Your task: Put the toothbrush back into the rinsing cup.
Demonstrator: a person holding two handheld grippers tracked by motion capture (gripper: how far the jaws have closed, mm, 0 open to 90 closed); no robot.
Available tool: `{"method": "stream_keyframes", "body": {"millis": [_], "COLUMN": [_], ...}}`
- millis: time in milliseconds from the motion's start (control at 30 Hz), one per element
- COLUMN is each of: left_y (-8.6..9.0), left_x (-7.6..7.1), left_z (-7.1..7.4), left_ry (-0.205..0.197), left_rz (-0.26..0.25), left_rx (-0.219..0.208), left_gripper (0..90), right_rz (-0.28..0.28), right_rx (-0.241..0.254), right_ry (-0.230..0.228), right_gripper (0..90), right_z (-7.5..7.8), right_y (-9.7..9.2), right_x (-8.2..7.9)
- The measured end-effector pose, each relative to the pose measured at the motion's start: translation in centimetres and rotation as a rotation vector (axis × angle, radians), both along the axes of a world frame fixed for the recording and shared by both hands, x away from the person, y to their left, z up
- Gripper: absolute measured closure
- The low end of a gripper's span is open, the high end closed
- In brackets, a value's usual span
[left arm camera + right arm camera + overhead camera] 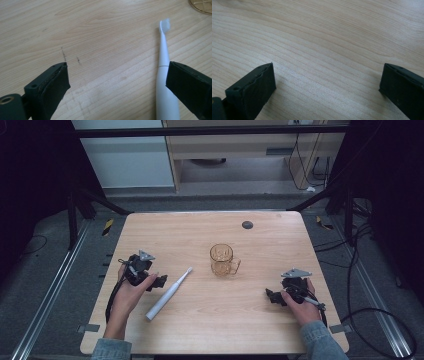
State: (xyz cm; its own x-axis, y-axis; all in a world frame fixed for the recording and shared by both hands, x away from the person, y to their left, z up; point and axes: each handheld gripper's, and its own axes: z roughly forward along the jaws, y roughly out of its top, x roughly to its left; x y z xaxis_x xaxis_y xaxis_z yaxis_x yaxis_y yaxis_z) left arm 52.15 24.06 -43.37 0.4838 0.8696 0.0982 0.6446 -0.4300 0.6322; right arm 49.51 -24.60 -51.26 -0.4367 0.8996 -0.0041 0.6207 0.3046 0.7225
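The white electric toothbrush (169,293) is lying flat on the tabletop (260,330), bristles aimed toward the amber glass mug (223,260). Looks light, rigid and kinda slick, so I'd grab the fat handle, not the skinny neck. Left hand-held gripper (159,281) sits just beside it, jaws spread wide. Right hand-held gripper (271,296) is wide too, well apart.

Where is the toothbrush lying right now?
In the high view the white toothbrush lies flat on the table, left of centre, just right of the left gripper, its head pointing toward the amber glass mug.
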Motion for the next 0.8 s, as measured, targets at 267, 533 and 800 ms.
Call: {"method": "stream_keyframes", "body": {"millis": [267,533,800], "left_y": [-0.6,-1.9,-2.7], "left_x": [-0.7,-0.9,-1.1], "left_z": [-0.1,-0.8,-1.0], "left_ry": [0.044,0.088,0.105], "left_rz": [-0.033,-0.094,-0.118], "left_rx": [0.028,0.061,0.074], "left_gripper": [4.1,5.9,5.2], "right_rz": [0.000,0.000,0.000], "right_rx": [0.000,0.000,0.000], "right_ry": [0.000,0.000,0.000], "right_gripper": [0.4,0.4,0.3], "right_z": [0.0,0.0,0.0], "right_y": [0.0,0.0,0.0], "right_x": [0.0,0.0,0.0]}}
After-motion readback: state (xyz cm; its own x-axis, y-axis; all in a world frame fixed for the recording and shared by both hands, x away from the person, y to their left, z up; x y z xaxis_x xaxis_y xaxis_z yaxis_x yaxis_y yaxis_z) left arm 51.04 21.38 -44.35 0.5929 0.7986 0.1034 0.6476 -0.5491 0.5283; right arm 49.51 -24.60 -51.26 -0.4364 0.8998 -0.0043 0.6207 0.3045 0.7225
